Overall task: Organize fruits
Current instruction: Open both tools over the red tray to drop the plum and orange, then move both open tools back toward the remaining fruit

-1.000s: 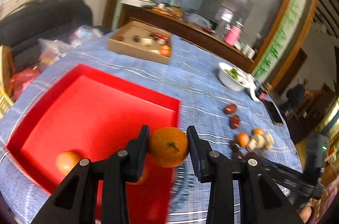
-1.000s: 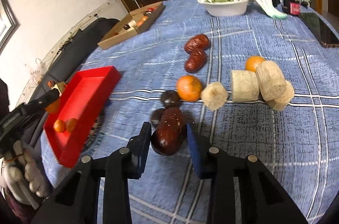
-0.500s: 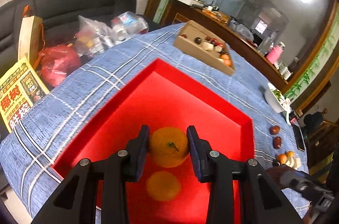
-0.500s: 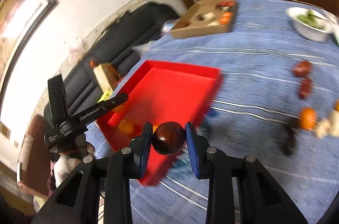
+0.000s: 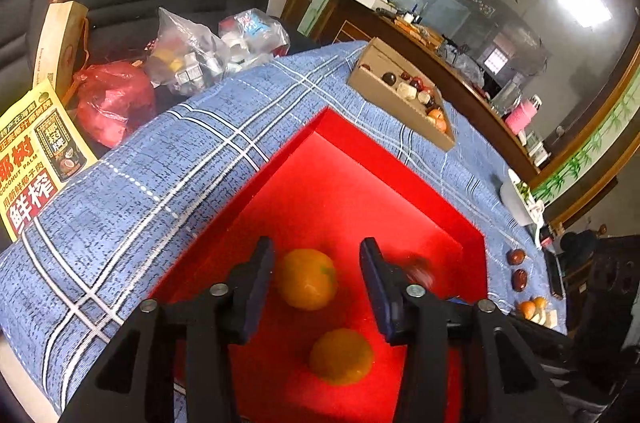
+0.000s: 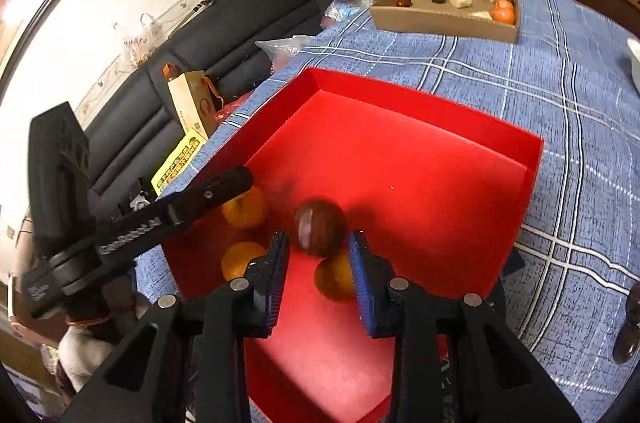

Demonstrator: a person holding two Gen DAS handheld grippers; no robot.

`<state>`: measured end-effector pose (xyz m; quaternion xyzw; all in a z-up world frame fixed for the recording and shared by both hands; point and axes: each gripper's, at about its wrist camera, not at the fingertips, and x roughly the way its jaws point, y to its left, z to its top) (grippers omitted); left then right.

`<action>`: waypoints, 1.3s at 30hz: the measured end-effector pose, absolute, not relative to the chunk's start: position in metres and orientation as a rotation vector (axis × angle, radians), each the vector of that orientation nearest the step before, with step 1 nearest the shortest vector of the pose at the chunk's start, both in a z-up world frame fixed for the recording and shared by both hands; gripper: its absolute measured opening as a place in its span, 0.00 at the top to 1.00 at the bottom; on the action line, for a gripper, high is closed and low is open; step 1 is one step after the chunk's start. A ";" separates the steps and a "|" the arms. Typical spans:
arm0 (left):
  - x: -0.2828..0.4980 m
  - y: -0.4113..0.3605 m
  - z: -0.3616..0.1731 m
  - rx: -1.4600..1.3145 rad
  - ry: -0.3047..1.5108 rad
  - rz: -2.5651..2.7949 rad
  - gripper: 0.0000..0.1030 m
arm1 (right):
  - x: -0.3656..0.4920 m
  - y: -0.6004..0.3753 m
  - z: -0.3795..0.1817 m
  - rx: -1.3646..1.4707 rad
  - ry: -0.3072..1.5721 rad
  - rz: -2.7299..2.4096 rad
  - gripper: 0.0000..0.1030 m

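A red tray (image 5: 360,183) (image 6: 420,151) lies on the blue checked tablecloth. My left gripper (image 5: 316,275) is open over the tray; an orange (image 5: 306,279) lies loose between its fingers and another orange (image 5: 340,355) lies nearer. My right gripper (image 6: 316,259) is open above the tray; a dark brown fruit (image 6: 320,227), blurred, is just past its fingertips, apart from the pads. Three oranges (image 6: 245,207) lie in the tray in the right wrist view. The left gripper's arm (image 6: 160,219) reaches in from the left there.
A cardboard box (image 5: 400,99) (image 6: 448,3) with mixed fruit stands at the table's far side. Loose dates and oranges (image 5: 520,279) lie to the right of the tray. Bags and a yellow carton (image 5: 36,163) sit off the table's left edge by a black sofa.
Both grippers have opened. The left one let its orange down into the tray. The right one moved over the tray and released the dark fruit, which is dropping or rolling.
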<state>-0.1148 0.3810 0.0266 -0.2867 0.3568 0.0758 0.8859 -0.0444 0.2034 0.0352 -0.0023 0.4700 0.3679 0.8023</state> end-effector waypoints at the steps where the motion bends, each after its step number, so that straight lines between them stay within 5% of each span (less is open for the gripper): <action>1: -0.117 0.382 0.029 -0.604 0.736 0.158 0.51 | -0.045 0.204 0.036 -0.006 1.007 0.798 0.70; 16: -0.133 0.347 0.063 -0.560 0.702 0.129 0.44 | -0.081 0.135 0.057 0.018 0.937 0.768 0.64; 30: -0.111 0.228 0.088 -0.383 0.742 -0.086 0.40 | -0.092 -0.119 0.065 0.229 0.838 0.318 0.59; 39: -0.094 0.152 0.066 -0.281 0.848 -0.206 0.40 | -0.064 -0.174 0.051 0.301 0.821 0.215 0.59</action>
